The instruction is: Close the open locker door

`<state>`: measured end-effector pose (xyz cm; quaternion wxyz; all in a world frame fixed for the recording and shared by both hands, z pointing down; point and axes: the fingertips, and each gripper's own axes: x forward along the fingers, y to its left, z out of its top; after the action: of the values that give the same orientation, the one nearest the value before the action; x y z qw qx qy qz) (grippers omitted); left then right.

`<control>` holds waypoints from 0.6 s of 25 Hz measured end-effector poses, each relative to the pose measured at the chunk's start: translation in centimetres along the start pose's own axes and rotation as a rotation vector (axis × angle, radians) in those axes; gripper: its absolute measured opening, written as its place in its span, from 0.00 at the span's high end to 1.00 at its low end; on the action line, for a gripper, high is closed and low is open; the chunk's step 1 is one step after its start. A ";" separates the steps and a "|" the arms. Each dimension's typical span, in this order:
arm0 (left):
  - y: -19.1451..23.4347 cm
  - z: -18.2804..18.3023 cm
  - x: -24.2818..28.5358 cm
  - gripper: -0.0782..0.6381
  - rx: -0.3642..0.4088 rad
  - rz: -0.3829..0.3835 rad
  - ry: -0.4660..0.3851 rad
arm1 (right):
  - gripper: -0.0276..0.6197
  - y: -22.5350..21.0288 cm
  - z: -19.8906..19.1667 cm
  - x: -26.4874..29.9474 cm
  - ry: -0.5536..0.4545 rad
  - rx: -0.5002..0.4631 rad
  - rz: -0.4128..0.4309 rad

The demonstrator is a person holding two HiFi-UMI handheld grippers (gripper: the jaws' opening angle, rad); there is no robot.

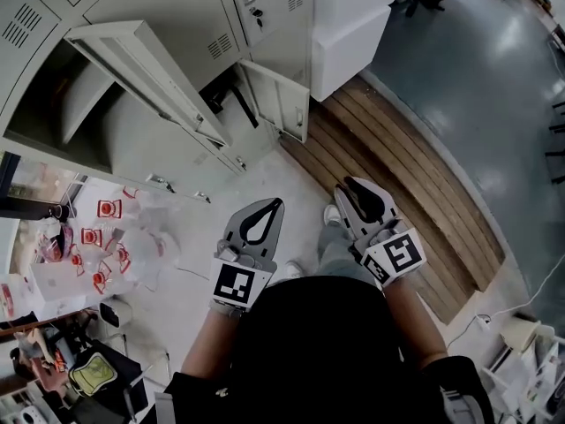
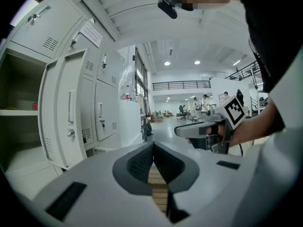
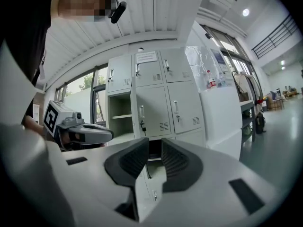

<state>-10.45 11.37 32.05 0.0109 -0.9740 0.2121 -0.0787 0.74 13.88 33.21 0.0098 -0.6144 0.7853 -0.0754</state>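
Observation:
In the head view, a grey bank of lockers fills the upper left. A middle-row locker door [image 1: 146, 73] stands swung wide open toward me, baring its compartment [image 1: 62, 104]. Lower down, a smaller door [image 1: 281, 102] is open too. My left gripper [image 1: 279, 201] and right gripper [image 1: 346, 185] are held side by side at waist height, well short of both doors. Both are shut with nothing between the jaws. The left gripper view has the open door [image 2: 64, 117] and its handle to the left of my left gripper [image 2: 153, 144]. My right gripper [image 3: 155, 141] faces the open compartment [image 3: 120, 117].
Clear plastic bags with red print [image 1: 106, 246] lie on the floor at the left. A strip of wooden planks [image 1: 406, 184] runs along the right. A white cabinet [image 1: 353, 25] stands beside the lockers. Bags [image 1: 88, 374] and a cable [image 1: 481, 319] sit near my feet.

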 end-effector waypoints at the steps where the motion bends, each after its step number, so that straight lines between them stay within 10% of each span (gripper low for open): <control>1: 0.7 -0.1 1.1 0.86 -0.002 0.013 0.006 | 0.84 -1.1 -0.2 1.0 0.004 0.006 0.010; 15: 7.5 -2.6 13.1 0.86 -0.018 0.235 0.199 | 0.80 -13.6 -6.1 15.7 0.183 0.049 0.281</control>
<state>-2.13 -0.86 36.13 -0.0097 -0.9299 0.3252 -0.1714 9.31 -3.85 42.27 -0.0364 -0.4887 0.8590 -0.1479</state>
